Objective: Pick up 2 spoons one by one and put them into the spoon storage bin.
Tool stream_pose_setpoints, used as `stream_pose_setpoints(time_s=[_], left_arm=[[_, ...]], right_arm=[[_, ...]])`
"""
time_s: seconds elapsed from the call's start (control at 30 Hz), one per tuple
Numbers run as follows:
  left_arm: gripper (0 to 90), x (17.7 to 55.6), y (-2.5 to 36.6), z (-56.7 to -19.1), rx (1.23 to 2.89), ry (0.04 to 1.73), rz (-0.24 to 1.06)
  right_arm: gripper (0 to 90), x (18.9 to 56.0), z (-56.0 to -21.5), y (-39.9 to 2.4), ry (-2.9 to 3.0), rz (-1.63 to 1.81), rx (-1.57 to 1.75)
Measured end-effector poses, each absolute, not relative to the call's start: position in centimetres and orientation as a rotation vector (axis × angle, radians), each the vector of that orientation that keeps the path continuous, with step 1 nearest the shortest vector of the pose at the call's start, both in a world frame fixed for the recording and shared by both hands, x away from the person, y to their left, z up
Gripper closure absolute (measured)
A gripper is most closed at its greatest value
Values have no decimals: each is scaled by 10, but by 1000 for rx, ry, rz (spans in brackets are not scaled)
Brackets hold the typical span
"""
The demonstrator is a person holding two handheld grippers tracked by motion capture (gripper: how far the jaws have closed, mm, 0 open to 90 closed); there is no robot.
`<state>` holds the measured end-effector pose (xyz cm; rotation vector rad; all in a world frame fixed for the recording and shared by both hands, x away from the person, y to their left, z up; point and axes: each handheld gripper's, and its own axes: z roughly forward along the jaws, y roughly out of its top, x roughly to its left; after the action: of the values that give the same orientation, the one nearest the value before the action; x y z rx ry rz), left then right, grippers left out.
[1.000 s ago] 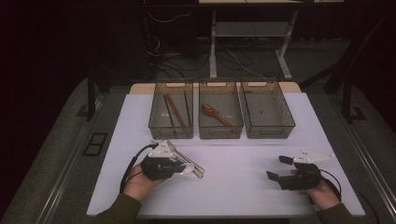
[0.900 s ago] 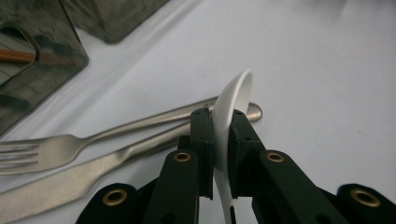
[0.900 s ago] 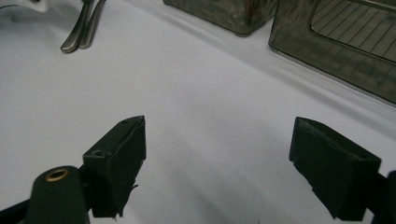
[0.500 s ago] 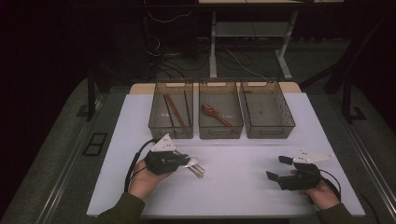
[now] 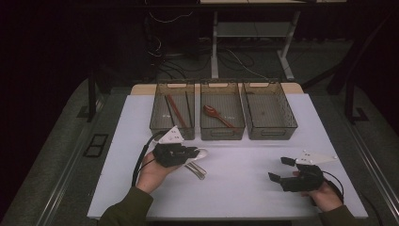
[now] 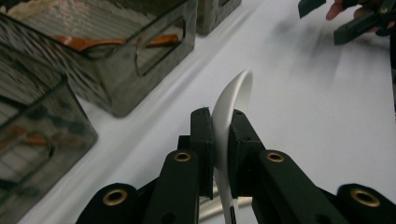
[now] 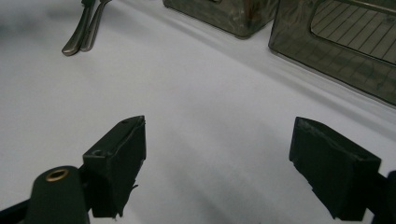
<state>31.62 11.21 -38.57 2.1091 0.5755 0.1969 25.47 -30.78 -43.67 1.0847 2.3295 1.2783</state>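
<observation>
White spoon (image 6: 232, 107) pinched in the black left gripper (image 6: 218, 135), white tabletop (image 5: 244, 183), smoky see-through grey bins (image 5: 222, 110) with a fine grid pattern. Reddish-brown spoon (image 5: 216, 114) in the middle bin, silver cutlery (image 7: 84, 30) far left.

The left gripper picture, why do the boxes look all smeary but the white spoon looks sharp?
In the left gripper view the white spoon sits close and crisp between the jaws, while the mesh bins smear with blur; in the high view the room behind the table is dark.

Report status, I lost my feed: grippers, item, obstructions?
Left gripper shut on white spoon, lifted off table. Right gripper open, idle. Nothing blocking the bins.
</observation>
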Motion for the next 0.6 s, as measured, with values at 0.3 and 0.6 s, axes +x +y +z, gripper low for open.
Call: stream_pose_setpoints(time_s=[0.3,0.6], left_arm=[[819,334,101,-375,2073,572,208],[818,355,85,-356,2048,557,224]], right_arm=[[181,255,-436,-308,2325,1283,1091],[181,255,-436,-309,2320,1287,1091]])
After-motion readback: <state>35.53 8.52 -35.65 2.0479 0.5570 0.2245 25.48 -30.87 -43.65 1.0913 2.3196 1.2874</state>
